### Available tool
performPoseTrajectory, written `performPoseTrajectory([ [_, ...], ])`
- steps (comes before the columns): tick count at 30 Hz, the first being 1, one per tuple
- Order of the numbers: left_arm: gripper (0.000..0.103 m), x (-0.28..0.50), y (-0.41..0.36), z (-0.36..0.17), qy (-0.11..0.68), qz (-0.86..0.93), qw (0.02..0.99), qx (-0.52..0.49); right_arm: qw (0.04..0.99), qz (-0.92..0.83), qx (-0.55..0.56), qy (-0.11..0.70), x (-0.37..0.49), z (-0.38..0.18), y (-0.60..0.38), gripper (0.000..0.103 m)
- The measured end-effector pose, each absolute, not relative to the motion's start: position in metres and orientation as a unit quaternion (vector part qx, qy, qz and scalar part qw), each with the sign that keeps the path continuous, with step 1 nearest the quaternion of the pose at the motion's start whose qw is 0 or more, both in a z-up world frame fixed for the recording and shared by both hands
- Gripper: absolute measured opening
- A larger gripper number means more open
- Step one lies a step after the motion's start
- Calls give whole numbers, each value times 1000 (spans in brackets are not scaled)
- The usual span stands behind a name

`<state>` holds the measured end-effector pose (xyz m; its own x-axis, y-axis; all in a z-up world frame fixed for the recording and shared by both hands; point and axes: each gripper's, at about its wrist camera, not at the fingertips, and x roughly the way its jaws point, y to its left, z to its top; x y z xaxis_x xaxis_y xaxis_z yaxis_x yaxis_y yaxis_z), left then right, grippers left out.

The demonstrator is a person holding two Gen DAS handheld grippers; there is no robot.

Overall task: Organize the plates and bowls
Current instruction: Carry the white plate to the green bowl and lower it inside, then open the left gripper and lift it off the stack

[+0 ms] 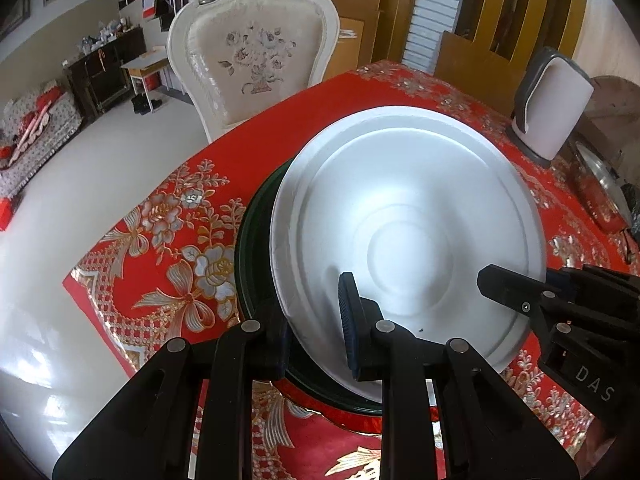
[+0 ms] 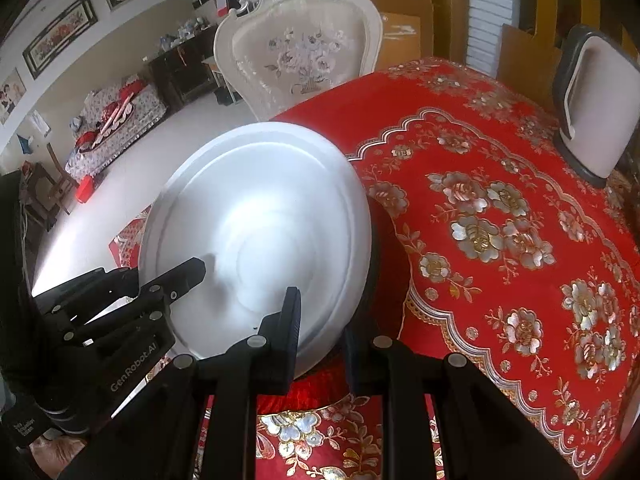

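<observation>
A large white plate [image 1: 408, 216] [image 2: 256, 236] hangs low over the red tablecloth, held at two rims. My left gripper [image 1: 316, 336] is shut on its near-left rim, one finger [image 1: 352, 320] lying inside the plate and the other under the rim. On the opposite rim my right gripper [image 2: 320, 340] is shut, with one finger [image 2: 288, 328] inside the plate. Each gripper shows in the other's view: right gripper [image 1: 516, 292], left gripper [image 2: 180, 280]. Directly beneath the white plate lies a dark green dish [image 1: 252, 248] [image 2: 378, 240], mostly hidden. I cannot tell whether the two touch.
The table [image 1: 168, 264] [image 2: 500, 208] wears a red floral cloth; its edge drops to the floor on the left. An ornate white chair [image 1: 256, 52] [image 2: 300, 48] stands at the far side. A white and grey jug [image 1: 556, 108] [image 2: 592, 108] sits at the back right, near a metal pan [image 1: 604, 184].
</observation>
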<state>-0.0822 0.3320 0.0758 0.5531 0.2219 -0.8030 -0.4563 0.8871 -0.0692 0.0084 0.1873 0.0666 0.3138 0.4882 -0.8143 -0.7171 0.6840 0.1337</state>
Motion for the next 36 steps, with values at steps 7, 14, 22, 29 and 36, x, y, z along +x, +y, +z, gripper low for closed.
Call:
performPoseTrajectory([
  [7, 22, -82, 330, 76, 424, 207, 874, -117, 802, 373, -126, 449, 8, 67, 188, 20],
  [14, 25, -80, 327, 75, 421, 219, 875, -95, 804, 369, -137, 446, 5, 67, 191, 24],
  [22, 25, -81, 322, 80, 407, 237, 879, -67, 808, 360, -150, 442, 6, 66, 193, 25],
  [29, 25, -83, 322, 81, 403, 243, 881, -55, 813, 351, -160, 436, 4, 66, 194, 25],
  [36, 25, -87, 324, 91, 381, 265, 885, -45, 820, 338, -169, 430, 3, 66, 196, 28],
])
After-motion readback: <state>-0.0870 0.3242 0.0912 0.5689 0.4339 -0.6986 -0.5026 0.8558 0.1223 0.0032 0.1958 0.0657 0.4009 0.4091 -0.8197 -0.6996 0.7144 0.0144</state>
